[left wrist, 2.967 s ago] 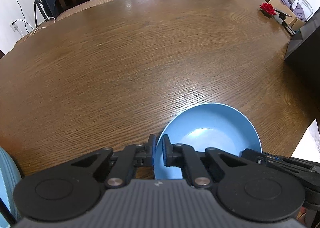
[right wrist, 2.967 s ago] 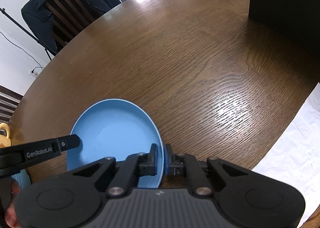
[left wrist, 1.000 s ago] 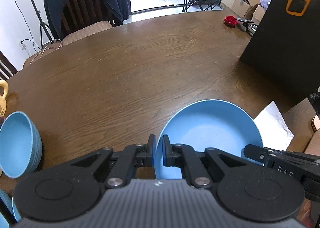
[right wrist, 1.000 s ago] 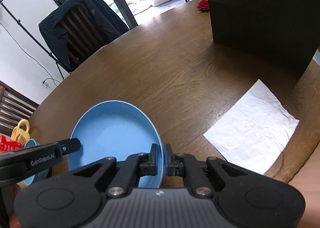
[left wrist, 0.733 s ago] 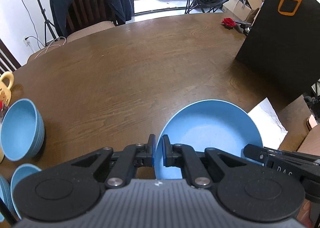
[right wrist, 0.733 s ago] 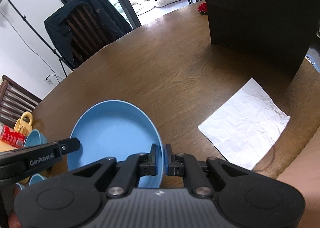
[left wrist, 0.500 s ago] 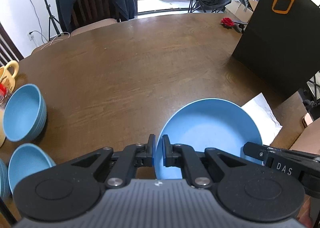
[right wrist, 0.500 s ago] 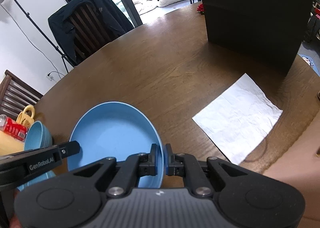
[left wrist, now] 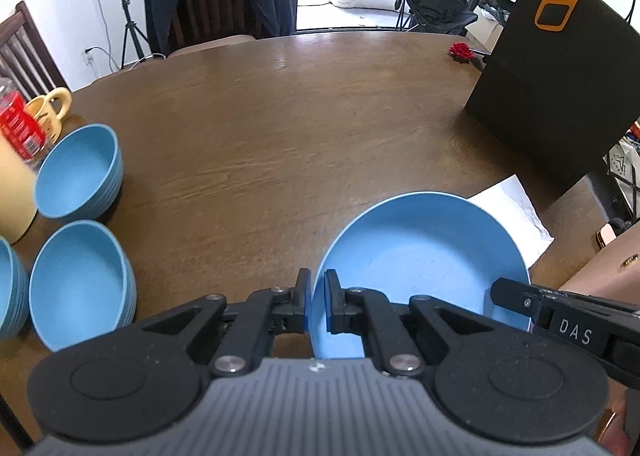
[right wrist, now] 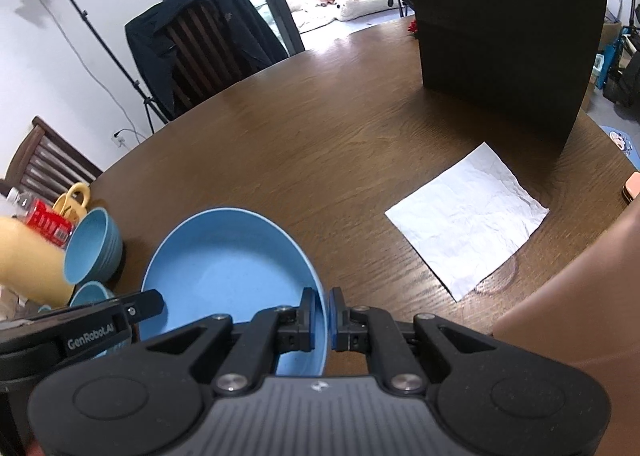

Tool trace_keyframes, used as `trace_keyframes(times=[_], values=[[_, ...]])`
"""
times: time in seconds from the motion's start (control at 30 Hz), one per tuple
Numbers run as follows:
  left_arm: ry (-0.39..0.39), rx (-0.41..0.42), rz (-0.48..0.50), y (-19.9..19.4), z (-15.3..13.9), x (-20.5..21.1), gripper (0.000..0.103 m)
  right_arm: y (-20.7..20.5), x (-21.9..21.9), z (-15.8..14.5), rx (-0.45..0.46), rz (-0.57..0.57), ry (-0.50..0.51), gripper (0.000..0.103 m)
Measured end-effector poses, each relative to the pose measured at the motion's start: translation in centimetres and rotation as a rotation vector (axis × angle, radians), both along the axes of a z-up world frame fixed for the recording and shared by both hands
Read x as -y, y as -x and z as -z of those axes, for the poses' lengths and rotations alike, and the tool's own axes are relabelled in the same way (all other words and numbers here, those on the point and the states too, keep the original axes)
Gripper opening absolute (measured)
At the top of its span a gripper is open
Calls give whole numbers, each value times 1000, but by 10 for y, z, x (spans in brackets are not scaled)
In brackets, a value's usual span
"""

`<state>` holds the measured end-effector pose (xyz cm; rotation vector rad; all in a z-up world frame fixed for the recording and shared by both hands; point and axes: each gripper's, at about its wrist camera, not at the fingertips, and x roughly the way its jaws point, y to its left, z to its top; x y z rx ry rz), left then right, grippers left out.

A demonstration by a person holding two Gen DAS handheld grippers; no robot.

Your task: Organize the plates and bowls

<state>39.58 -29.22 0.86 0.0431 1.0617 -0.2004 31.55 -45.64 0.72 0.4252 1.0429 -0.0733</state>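
Two grippers pinch one blue plate [left wrist: 420,256] by opposite rims above the wooden table [left wrist: 300,128]: the left gripper [left wrist: 318,306] clamped on its left edge, the right gripper [right wrist: 324,320] on its right. Blue bowls [left wrist: 80,172], hidden three seconds ago, now sit at left beside a yellow mug [left wrist: 52,108]. White paper [right wrist: 468,216] and a black bag [left wrist: 556,68] lie to the right. Held hollow side up, the round plate tilts slightly.
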Motion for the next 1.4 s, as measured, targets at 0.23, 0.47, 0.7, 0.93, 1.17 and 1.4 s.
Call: trace_keyframes(times=[0.23,0.47,0.7,0.93,1.17,1.4], values=[[-2,5,-24,28,-2,-9,7,21,-9,-4,5,-31,7,7],[-3,3,-45,52,-2,-16,7,41,-17,-7,7,-57,10,7],[-3,2,-60,75,-1,-27,7,59,-25,-7,2,-75,4,7],[-5,-2,-83,91,1,-44,7,68,-41,-5,-4,-98,-2,7],[-5,-9,-121,99,6,-69,7,72,-65,1,-12,-134,-8,7],[-7,-25,-163,105,12,-95,7,70,-91,7,-29,-175,-9,7]])
